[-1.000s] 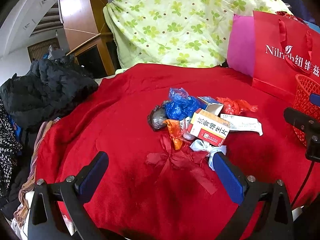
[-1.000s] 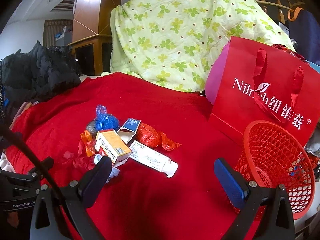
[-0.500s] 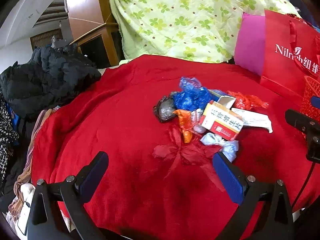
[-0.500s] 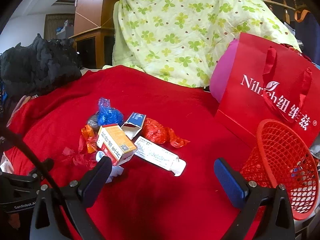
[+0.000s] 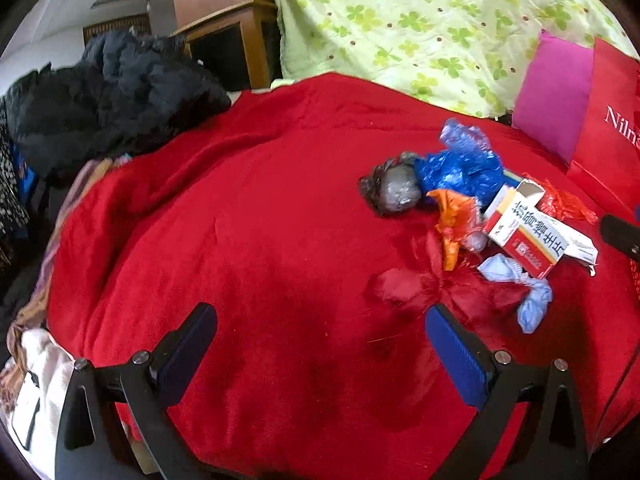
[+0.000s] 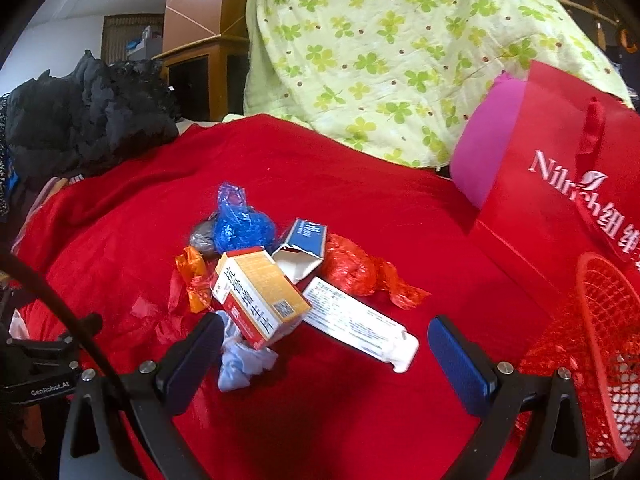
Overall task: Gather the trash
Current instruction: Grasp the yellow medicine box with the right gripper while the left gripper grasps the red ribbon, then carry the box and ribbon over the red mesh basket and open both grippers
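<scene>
A heap of trash lies on a red blanket: an orange-and-white medicine box, a long white box, a blue-and-white open box, a blue plastic bag, a grey wad, orange wrapper, red wrappers and pale blue tissue. My left gripper is open and empty, left of the heap. My right gripper is open and empty, just short of the boxes. A red mesh basket stands at the right.
A red paper gift bag and a pink cushion stand behind the basket. A green clover-print quilt is heaped at the back. Black jackets are piled at the left, by a wooden cabinet.
The left gripper has swung left, so the trash heap has slid to the right of its view. The right gripper has moved closer to the boxes. Both stay open.
</scene>
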Demonstrator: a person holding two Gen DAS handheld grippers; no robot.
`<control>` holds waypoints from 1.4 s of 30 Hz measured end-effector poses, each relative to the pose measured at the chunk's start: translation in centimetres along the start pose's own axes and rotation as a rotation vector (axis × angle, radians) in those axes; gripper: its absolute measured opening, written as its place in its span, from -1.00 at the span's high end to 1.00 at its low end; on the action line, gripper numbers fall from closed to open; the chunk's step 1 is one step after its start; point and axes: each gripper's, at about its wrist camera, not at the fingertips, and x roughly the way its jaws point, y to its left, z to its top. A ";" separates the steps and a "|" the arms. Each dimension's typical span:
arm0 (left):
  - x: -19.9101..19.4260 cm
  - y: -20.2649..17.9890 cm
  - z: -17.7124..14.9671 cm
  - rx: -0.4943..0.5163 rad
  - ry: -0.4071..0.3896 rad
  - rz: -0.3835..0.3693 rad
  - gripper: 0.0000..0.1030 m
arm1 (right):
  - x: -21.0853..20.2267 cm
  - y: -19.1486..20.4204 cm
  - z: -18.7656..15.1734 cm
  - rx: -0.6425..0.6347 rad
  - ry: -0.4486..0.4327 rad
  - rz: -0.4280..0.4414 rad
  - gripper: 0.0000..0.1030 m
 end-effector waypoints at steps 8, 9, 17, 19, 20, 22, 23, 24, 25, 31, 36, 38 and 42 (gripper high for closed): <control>1.3 0.7 -0.1 -0.023 0.018 -0.106 -1.00 | 6.3 2.9 1.6 -0.128 0.089 0.097 -0.99; 1.5 0.6 0.0 -0.030 0.021 -0.134 -1.00 | 7.0 3.0 1.6 -0.133 0.106 0.109 -0.99; 2.5 -1.7 0.6 0.005 0.007 -0.275 -1.00 | 12.5 2.4 1.8 -0.108 0.243 0.288 -0.59; 3.2 -2.3 0.9 0.023 0.017 -0.288 -1.00 | 12.7 2.4 1.7 -0.081 0.265 0.336 -0.43; 3.6 -2.6 1.0 0.026 0.027 -0.292 -1.00 | 12.5 2.4 1.7 -0.082 0.255 0.334 -0.43; 4.4 -2.8 1.1 0.013 0.059 -0.311 -0.98 | 12.1 2.4 1.6 -0.089 0.240 0.335 -0.36; 4.8 -2.9 1.1 0.002 0.076 -0.328 -0.93 | 11.9 2.2 1.6 -0.080 0.235 0.333 -0.33; 5.2 -3.0 1.2 -0.008 0.094 -0.348 -0.85 | 11.5 1.9 1.5 -0.065 0.232 0.333 -0.32; 5.4 -3.0 1.2 -0.013 0.105 -0.362 -0.81 | 11.1 1.6 1.5 -0.051 0.225 0.337 -0.27; 6.4 -3.4 0.9 -0.028 0.157 -0.446 -0.18 | 7.1 -1.2 2.1 0.047 0.128 0.353 -0.14; 5.8 -3.2 0.6 -0.041 0.145 -0.496 0.27 | 4.2 -3.0 1.8 0.101 0.061 0.361 -0.13; 5.2 -3.2 0.5 -0.041 0.128 -0.506 0.39 | 2.9 -3.6 1.8 0.117 0.033 0.366 -0.13; 4.1 -3.6 0.6 -0.039 0.090 -0.516 0.82 | 0.4 -4.6 2.0 0.148 -0.033 0.366 -0.13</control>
